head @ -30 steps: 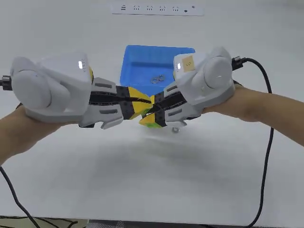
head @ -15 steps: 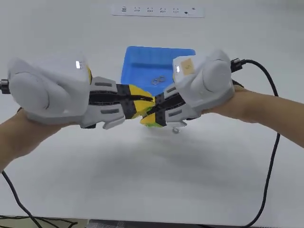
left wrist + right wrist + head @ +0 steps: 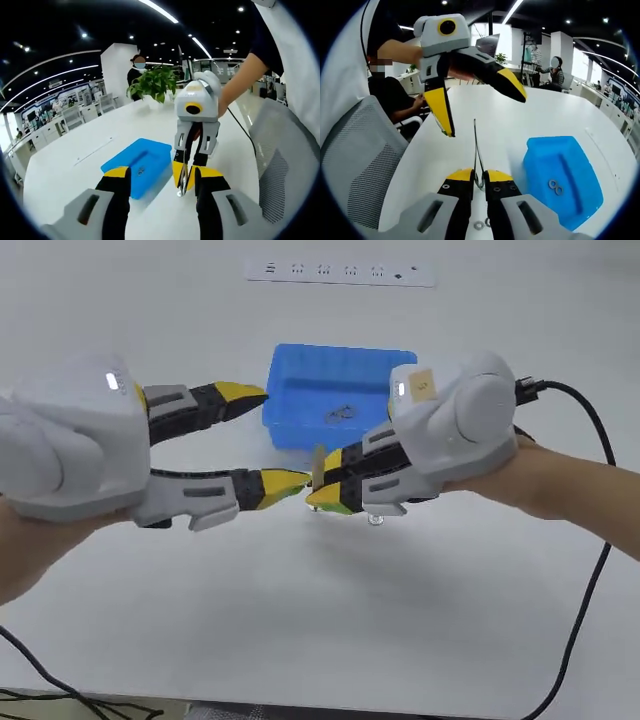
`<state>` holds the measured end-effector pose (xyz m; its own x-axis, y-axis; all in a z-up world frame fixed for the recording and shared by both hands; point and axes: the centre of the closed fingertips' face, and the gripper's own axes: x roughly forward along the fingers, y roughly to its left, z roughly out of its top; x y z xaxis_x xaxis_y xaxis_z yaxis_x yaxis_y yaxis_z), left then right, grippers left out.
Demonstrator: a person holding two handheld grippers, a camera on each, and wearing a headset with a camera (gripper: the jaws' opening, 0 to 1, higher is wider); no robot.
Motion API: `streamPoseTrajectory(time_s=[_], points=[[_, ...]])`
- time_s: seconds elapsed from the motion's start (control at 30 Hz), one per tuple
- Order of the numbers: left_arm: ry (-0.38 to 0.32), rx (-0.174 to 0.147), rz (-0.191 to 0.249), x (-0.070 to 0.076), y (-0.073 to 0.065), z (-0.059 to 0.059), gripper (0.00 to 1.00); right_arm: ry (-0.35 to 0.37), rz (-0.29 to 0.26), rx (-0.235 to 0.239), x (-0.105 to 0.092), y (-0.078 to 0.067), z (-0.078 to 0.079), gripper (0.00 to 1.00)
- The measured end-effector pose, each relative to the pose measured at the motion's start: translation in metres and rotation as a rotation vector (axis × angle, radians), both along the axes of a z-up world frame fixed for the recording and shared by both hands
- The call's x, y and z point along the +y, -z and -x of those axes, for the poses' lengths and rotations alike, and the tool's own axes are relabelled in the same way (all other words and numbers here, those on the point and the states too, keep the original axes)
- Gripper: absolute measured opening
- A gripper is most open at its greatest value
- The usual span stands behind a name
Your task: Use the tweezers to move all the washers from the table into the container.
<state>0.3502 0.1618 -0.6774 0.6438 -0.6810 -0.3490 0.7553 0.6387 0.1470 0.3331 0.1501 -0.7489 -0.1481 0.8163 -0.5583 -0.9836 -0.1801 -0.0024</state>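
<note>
Tweezers (image 3: 476,147) sit pinched in the right claw (image 3: 479,176), clenched on them, thin end sticking out toward the left claw (image 3: 275,436). The left claw is released, jaws wide apart, its lower tip just beside the tweezers; can't tell if touching. Two washers (image 3: 555,186) lie in the blue container (image 3: 300,358), just behind both claws, and loose washers (image 3: 375,519) lie on the white tabletop (image 3: 350,620) right under the right claw.
</note>
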Motion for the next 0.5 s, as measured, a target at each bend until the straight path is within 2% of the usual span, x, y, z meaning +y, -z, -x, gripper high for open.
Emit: streamPoseTrajectory(time_s=[0.1,0.17,0.23,0.37,0.5], points=[[-0.039,0.008,0.027,0.007,-0.002,0.003,0.64,0.008,-0.004,0.002,-0.002,-0.006,0.001,0.09],[-0.134,0.028,0.026,0.02,0.002,-0.001,0.73,0.015,-0.011,0.004,-0.004,-0.012,0.002,0.09],[-0.19,0.047,0.079,0.027,0.001,-0.003,0.85,0.026,-0.021,0.006,-0.004,-0.018,0.002,0.09],[-0.188,0.053,0.129,0.028,-0.004,0.003,0.87,0.038,-0.031,-0.006,-0.007,-0.029,0.001,0.09],[-0.165,0.067,0.135,0.024,-0.004,0.012,0.96,0.05,-0.046,-0.03,-0.009,-0.043,-0.003,0.09]])
